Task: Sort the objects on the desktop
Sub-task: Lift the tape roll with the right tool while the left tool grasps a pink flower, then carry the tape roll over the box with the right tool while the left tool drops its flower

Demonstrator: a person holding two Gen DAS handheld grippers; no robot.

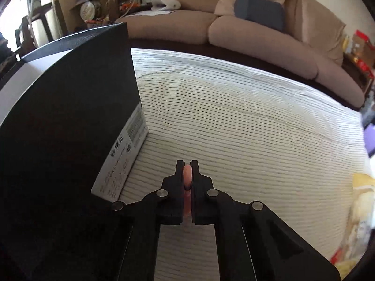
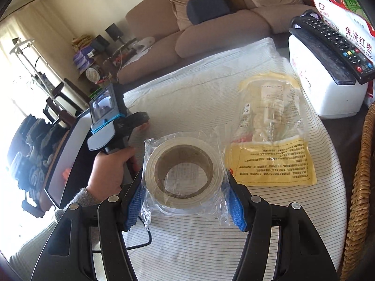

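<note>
My left gripper (image 1: 187, 164) is shut on a thin pink stick-like object (image 1: 187, 175), held just above the striped cloth beside a black box (image 1: 70, 107) on the left. In the right wrist view the left gripper (image 2: 144, 123) shows at the box's edge. My right gripper (image 2: 185, 192) holds a roll of beige tape in a clear plastic wrapper (image 2: 184, 172) between its blue pads (image 2: 236, 205). A yellow-and-clear packet of small hardware (image 2: 269, 135) lies on the cloth to the right of the tape.
The striped white cloth (image 2: 199, 241) covers the table. A white box (image 2: 321, 89) with a black remote control (image 2: 337, 44) on top stands at the back right. A wicker basket edge (image 2: 361, 187) is at the right. A beige sofa (image 1: 234, 30) is behind.
</note>
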